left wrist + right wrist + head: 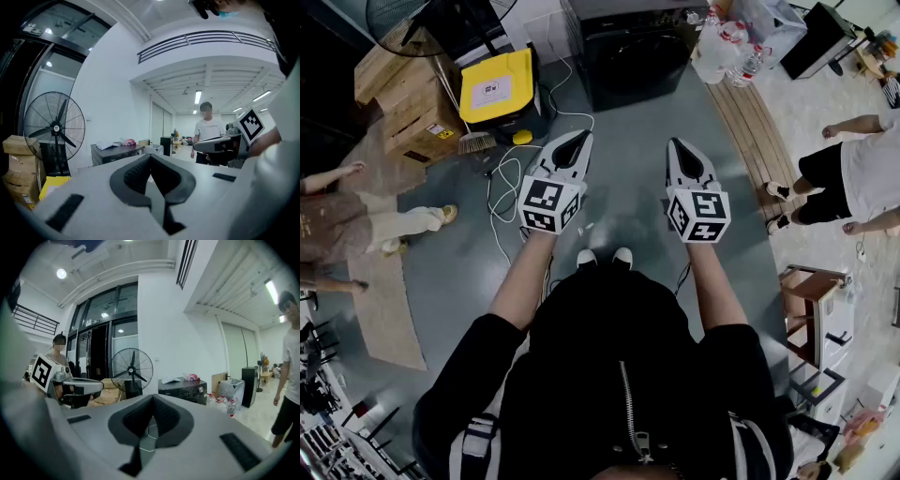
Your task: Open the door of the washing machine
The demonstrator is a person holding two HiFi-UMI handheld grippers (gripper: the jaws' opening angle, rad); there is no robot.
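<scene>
Washer (633,52) stands at 12 o'clock, well ahead of both grippers, door apparently closed. Left gripper (577,141) and right gripper (677,147) have fingers pressed together, empty. Walking up, feet could snag the floor cable (499,183).

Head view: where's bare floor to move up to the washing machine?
Bare grey floor runs straight to the washing machine, between the white cable and the wooden planks. Crowded: yellow cleaner and broom left, bottles right.
</scene>
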